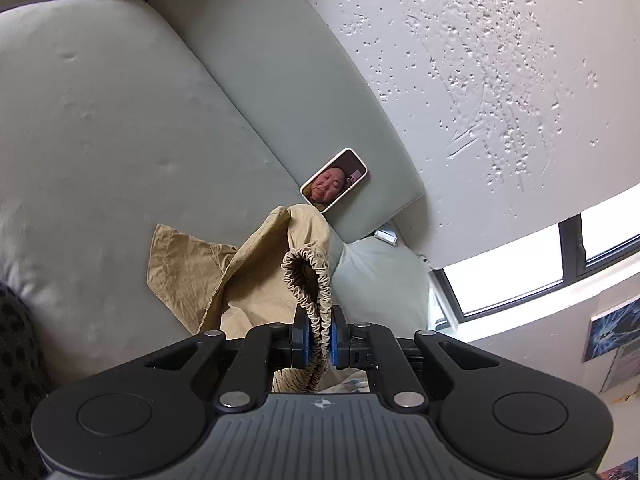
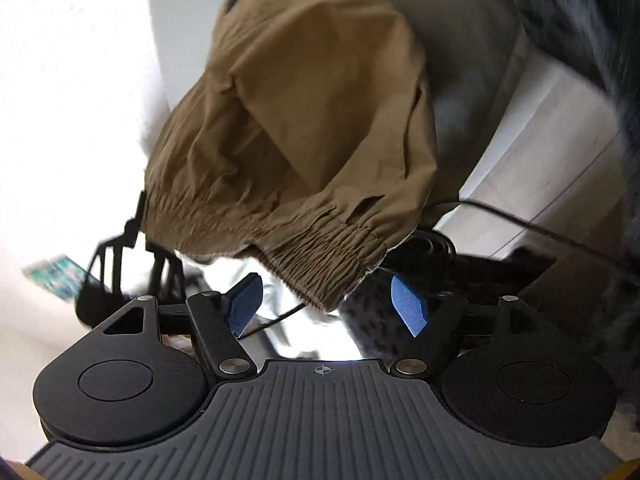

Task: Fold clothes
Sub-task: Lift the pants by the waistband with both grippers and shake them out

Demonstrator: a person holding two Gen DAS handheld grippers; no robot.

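Tan shorts (image 1: 260,280) with an elastic waistband hang partly lifted over a pale grey-green sofa (image 1: 120,140). My left gripper (image 1: 319,342) is shut on the gathered waistband (image 1: 316,292), with cloth bulging out past the blue pads. In the right wrist view the same shorts (image 2: 304,132) hang in front of me, and their elastic waistband (image 2: 320,256) sits just above my fingers. My right gripper (image 2: 326,304) is open and empty just below the waistband corner, not touching it. The left gripper shows at the far left of that view, holding the other end of the waistband.
A white phone (image 1: 334,180) with its screen lit lies on the sofa back cushion just beyond the shorts. A dark spotted fabric (image 1: 16,360) sits at the left edge. A black cable (image 2: 540,228) runs past a white box (image 2: 540,168). Wall and window are to the right.
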